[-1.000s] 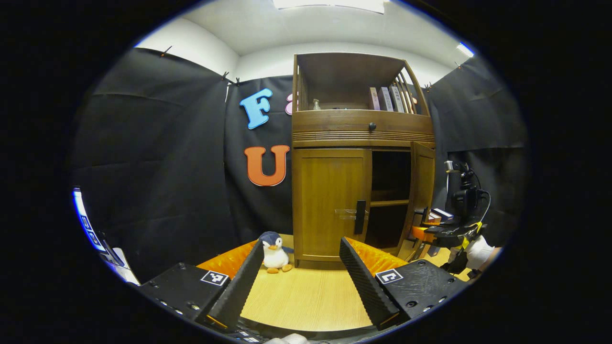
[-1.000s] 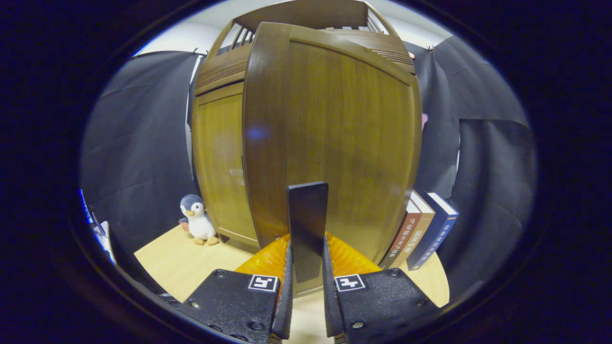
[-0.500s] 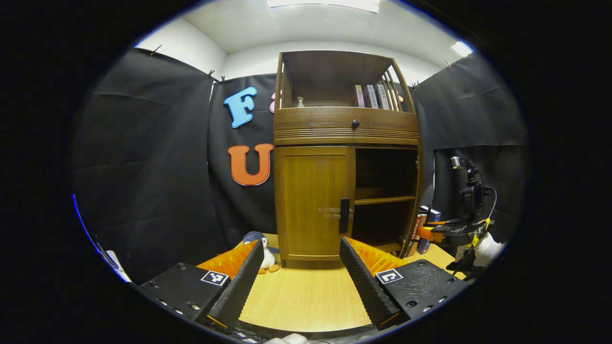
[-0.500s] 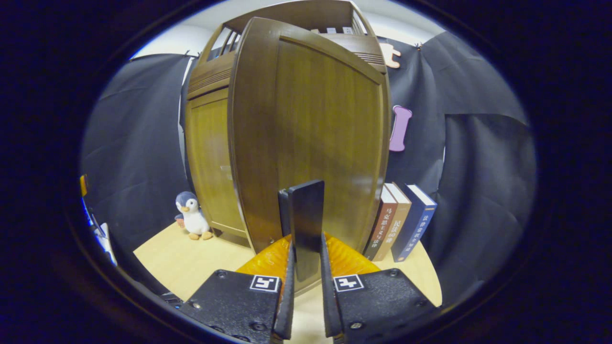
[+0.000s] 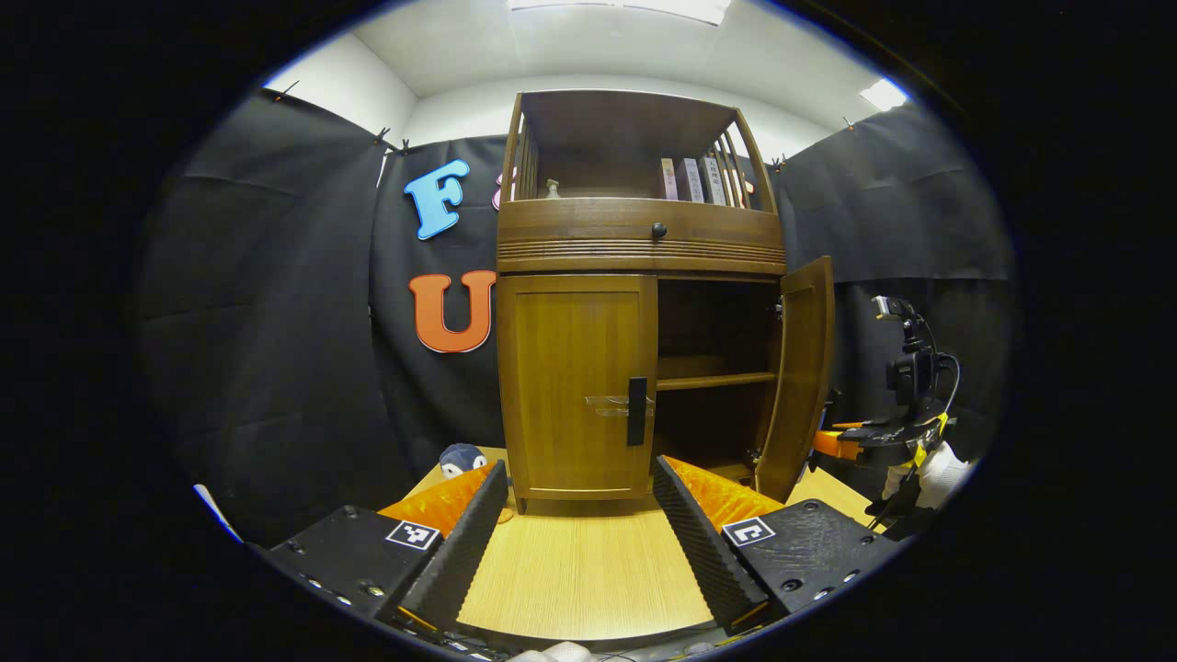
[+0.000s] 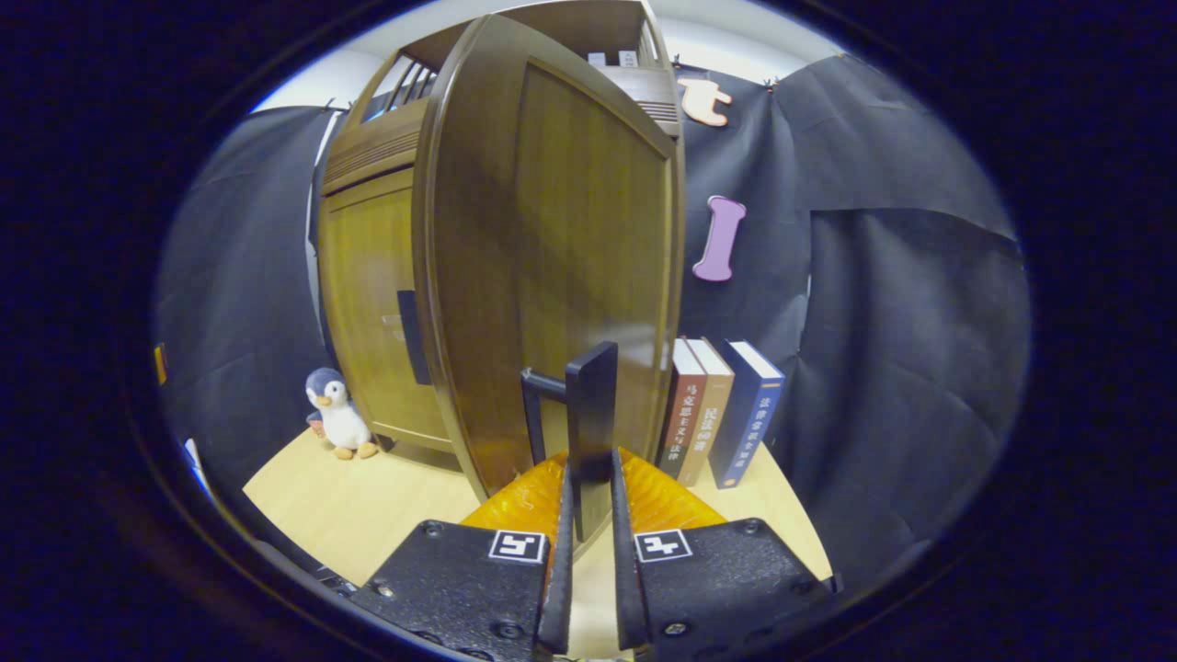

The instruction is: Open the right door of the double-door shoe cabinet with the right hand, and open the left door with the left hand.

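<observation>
**Right door swung out, left door closed**

The shoe cabinet [image 5: 644,276] stands on a light wooden tabletop [image 5: 588,570] and serves as the reference for all positions below.

Right door [image 6: 552,257]: swung well out from the cabinet front, exposing the dark interior and one inner shelf [image 5: 703,379]. The right gripper [image 6: 588,515] is clamped on this door's dark vertical handle [image 6: 590,405], one finger on each side of the bar. In the left gripper view, that gripper [image 5: 883,437] sits just beyond the open door's outer edge, with a person's hand under it.

Left door [image 5: 575,382]: flush with the cabinet front, its dark handle [image 5: 636,411] at the inner edge. The left gripper [image 5: 579,529] is in front of the cabinet, well short of that handle, fingers spread wide with nothing between them.

Other items: three books [image 6: 722,409] stand upright beside the cabinet's right side. A penguin toy [image 6: 336,414] sits at the cabinet's left front corner. More books [image 5: 694,179] stand in the open top compartment; a small object beside them is too small to identify, possibly a bottle.
</observation>
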The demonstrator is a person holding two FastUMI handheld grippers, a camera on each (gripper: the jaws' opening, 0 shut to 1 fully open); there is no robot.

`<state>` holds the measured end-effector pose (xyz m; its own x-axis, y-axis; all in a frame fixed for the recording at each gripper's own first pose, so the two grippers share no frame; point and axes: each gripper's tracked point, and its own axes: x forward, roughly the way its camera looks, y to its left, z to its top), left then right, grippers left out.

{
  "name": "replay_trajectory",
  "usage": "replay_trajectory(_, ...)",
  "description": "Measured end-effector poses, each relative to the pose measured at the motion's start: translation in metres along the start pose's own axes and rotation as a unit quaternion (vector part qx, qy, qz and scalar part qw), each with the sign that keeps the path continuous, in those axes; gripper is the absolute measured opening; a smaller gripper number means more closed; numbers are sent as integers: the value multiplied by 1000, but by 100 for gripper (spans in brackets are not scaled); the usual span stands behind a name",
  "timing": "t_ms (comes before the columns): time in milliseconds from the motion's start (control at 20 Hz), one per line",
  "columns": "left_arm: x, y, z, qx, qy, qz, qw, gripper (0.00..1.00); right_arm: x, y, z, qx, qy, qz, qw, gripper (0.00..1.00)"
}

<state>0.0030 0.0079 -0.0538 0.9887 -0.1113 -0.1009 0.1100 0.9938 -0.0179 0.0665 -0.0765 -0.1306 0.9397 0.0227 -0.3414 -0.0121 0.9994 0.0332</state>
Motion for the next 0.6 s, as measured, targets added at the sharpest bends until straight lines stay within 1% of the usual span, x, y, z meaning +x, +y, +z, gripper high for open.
replay_trajectory(100,1,-2,-1,-1,1,-6,1000,96,-2,-15,-2,5,2,-11,1000,20)
replay_trajectory(250,4,-7,-1,-10,1,-17,1000,96,-4,-33,-2,12,2,-17,1000,16)
replay_trajectory(400,7,-12,-2,-11,1,-23,1000,96,-6,-55,-3,-10,-1,-26,1000,11)
replay_trajectory(500,9,-18,0,-11,-1,-27,1000,96,-7,-68,-2,-10,1,-34,999,9)
replay_trajectory(600,13,-22,-1,-12,2,-30,999,96,-9,-80,-2,6,-1,-27,1000,6)
